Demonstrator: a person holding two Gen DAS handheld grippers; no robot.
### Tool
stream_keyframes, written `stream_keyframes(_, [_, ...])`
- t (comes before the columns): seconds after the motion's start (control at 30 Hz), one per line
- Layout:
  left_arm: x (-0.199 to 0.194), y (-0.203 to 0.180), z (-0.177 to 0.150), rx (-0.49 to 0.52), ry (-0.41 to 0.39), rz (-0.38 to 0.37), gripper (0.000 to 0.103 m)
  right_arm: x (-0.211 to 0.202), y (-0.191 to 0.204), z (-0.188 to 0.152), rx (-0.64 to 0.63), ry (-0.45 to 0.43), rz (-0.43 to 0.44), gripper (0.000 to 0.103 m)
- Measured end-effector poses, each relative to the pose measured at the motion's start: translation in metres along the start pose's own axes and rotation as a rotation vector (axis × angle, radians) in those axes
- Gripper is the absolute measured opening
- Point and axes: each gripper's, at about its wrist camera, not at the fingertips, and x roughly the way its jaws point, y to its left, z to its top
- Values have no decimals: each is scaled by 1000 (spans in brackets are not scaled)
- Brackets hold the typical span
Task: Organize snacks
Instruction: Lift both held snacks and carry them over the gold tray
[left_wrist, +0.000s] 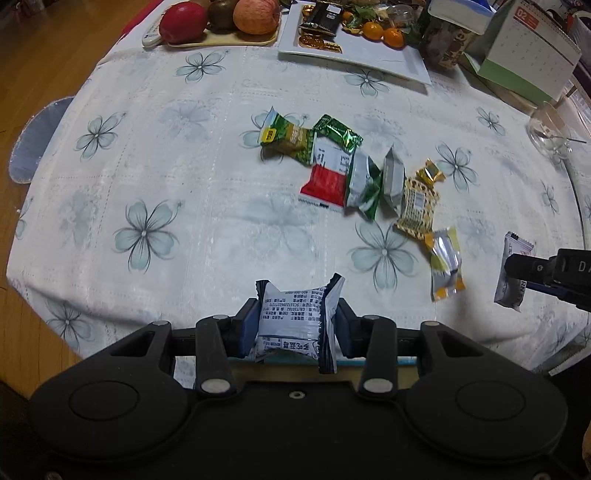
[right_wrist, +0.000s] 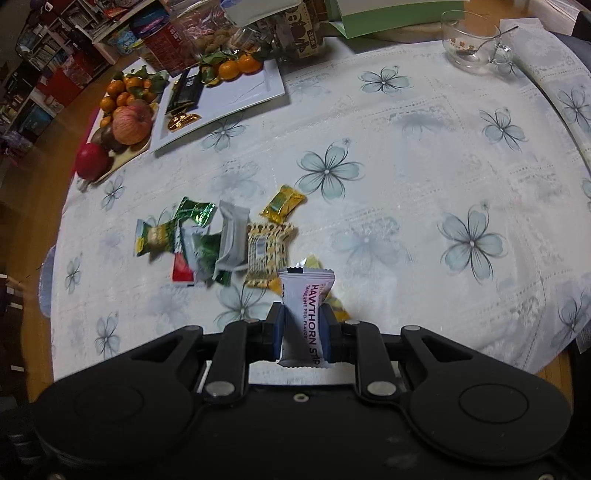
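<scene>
My left gripper (left_wrist: 295, 323) is shut on a pale blue snack packet (left_wrist: 291, 314) with dark crimped ends, held above the tablecloth. My right gripper (right_wrist: 301, 332) is shut on a white hawthorn strip packet (right_wrist: 304, 317), also lifted; that packet (left_wrist: 511, 273) and the gripper's tip show at the right edge of the left wrist view. Several loose snacks lie in a cluster mid-table: green packets (left_wrist: 291, 138), a red and white one (left_wrist: 325, 181), silver ones (left_wrist: 391, 177), a gold patterned one (left_wrist: 417, 206), and a yellow and silver one (left_wrist: 447, 266). A white plate (left_wrist: 373, 59) at the back holds dark snack bars and gold-wrapped sweets.
A tray of apples (left_wrist: 221, 18) stands at the back left beside the plate, with tangerines (left_wrist: 382, 33) on it. A jar (left_wrist: 447, 40), a desk calendar (left_wrist: 524, 55) and a glass cup (right_wrist: 469, 40) with a spoon stand at the back right. The floral tablecloth (left_wrist: 166, 166) hangs over the table's edge.
</scene>
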Motion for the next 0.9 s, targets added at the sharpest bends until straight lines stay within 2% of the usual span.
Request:
stream_keyframes(0.27, [-28,2,-60,-19,2,-14,50,-50,-9,-88,-65,-39,14,22])
stream_keyframes(0.43, [-29,-1,-98,-14,12,-8,50,-58,-14,-133,-91,-17,46,22])
stream_keyframes(0.53, [-26,-1,-121,-12,8,-13,50,-59,-17,-161,-116,-36,44,22])
stream_keyframes(0.67, [-29,3,-150,-16,-63,-19,50,-61,-26,-194,-140,-95,41,22])
stream_keyframes(0.9, [-35,11,-191,27,-232,-11,50,-70,-43,-237,-176,-231,40,22])
